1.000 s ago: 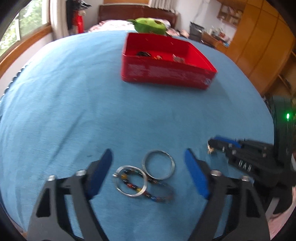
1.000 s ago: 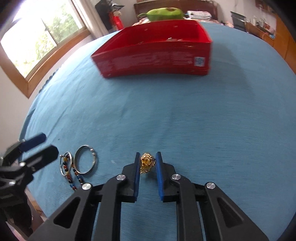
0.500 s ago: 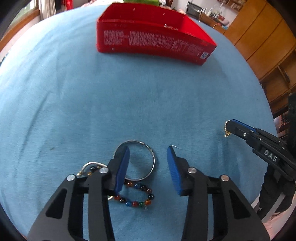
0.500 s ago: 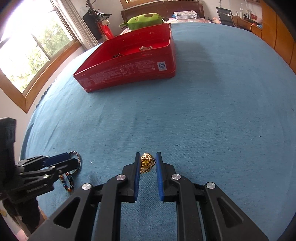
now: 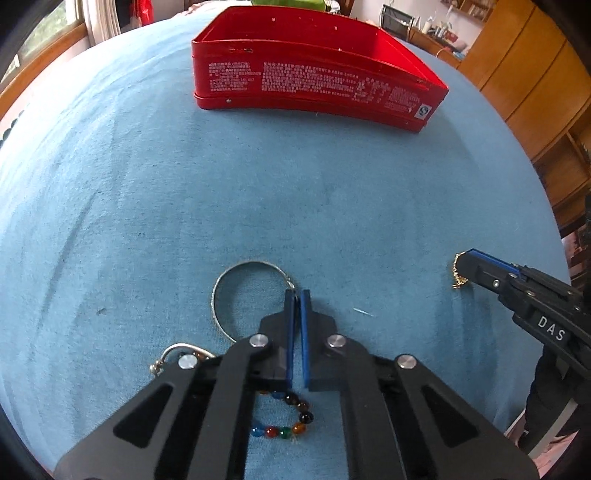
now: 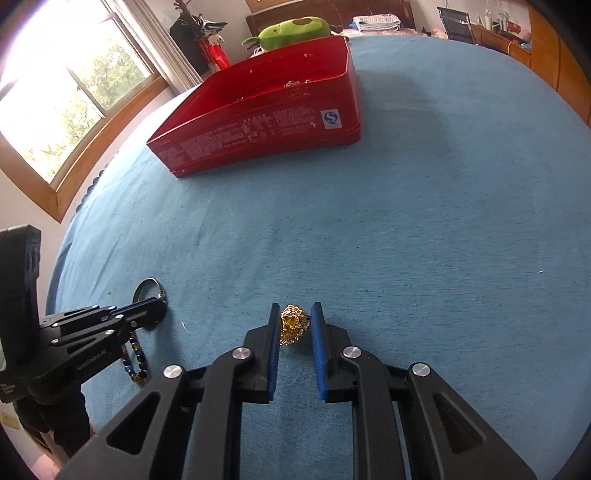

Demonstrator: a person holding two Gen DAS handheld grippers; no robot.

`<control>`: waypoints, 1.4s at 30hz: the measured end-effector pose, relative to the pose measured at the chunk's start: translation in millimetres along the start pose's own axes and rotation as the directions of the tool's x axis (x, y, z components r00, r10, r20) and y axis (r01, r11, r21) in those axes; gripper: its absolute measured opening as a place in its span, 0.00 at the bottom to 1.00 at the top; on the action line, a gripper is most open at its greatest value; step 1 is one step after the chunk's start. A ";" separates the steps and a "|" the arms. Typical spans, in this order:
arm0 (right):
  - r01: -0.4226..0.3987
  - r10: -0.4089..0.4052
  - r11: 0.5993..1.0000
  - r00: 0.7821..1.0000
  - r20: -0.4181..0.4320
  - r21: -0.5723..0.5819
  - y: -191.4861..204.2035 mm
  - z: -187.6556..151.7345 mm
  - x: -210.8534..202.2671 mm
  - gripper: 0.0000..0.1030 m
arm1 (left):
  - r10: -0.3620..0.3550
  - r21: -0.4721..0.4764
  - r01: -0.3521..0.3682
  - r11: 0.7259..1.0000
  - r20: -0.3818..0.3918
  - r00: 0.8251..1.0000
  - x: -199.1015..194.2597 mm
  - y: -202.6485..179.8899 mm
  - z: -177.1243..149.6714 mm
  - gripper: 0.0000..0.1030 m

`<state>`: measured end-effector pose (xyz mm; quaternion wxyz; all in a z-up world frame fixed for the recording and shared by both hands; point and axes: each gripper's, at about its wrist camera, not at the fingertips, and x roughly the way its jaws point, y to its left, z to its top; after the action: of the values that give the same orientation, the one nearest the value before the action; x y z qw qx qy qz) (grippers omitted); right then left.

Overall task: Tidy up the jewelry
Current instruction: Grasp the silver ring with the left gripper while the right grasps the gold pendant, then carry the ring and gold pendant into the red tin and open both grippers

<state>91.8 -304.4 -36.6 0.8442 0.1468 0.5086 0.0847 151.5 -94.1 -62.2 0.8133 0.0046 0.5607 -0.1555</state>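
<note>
A: Since a second ago my left gripper has come down over the rings and its jaws have just been closing; they now stand together, pinched on the edge of the silver bangle at its right side. The red tin looms closer than before.

B: Big things first?

A: Blue cloth covers the whole surface. The red tin sits at the far side, open-topped, printed wall toward me; from the right wrist view a few small pieces lie inside it, too small to name. A green plush toy lies behind the tin.

B: Right side?

A: My right gripper is narrowed onto the gold jewelry clump, both blue pads against it, clump resting on or just above the cloth; I cannot tell which.

B: Anything else near the left one?

A: The beaded bracelet lies on the cloth under the left gripper's fingers, partly hidden. A second silver ring peeks out at the left linkage. A pale thread scrap lies between the two grippers.
</note>
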 end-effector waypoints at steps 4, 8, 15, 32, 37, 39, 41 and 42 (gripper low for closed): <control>-0.015 0.015 1.000 1.000 0.020 -0.005 2.9 1.8 -6.5 0.15 | -0.006 -0.001 0.006 1.000 0.031 1.000 -10.1 2.3 -0.4 0.01; -0.028 0.028 1.000 0.999 0.030 -0.010 5.4 5.8 -11.5 0.15 | 0.003 0.001 -0.003 1.000 0.070 0.998 -22.8 3.4 1.4 0.01; -0.038 0.039 0.999 0.998 0.039 -0.021 8.8 15.1 -15.9 0.15 | 0.018 0.002 -0.019 1.000 0.132 0.991 -39.9 2.8 12.3 0.01; -0.034 0.042 0.997 0.991 0.125 -0.066 26.7 90.3 -35.6 0.15 | 0.058 0.051 -0.074 0.996 0.266 0.962 -83.6 -8.6 75.4 0.01; -0.038 0.048 0.997 0.988 0.146 -0.067 30.2 125.4 -31.9 0.15 | 0.058 0.046 -0.075 0.996 0.299 0.953 -84.2 -13.0 114.5 0.01; -0.036 0.045 0.997 0.987 0.152 -0.062 29.7 136.6 -27.9 0.15 | 0.051 0.049 -0.070 0.996 0.307 0.950 -79.9 -14.0 130.7 0.01; -0.031 0.039 0.998 0.987 0.156 -0.052 29.1 149.5 -21.4 0.15 | 0.048 0.039 -0.062 0.997 0.297 0.954 -70.2 -13.5 149.8 0.01; -0.030 0.037 0.998 0.987 0.156 -0.048 28.9 155.4 -17.7 0.15 | 0.043 0.035 -0.056 0.998 0.294 0.955 -65.7 -13.3 157.7 0.01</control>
<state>221.0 -307.5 56.2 0.8831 0.1423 0.4360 0.0987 270.4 -119.1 58.5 0.8908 0.0131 0.4300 -0.1463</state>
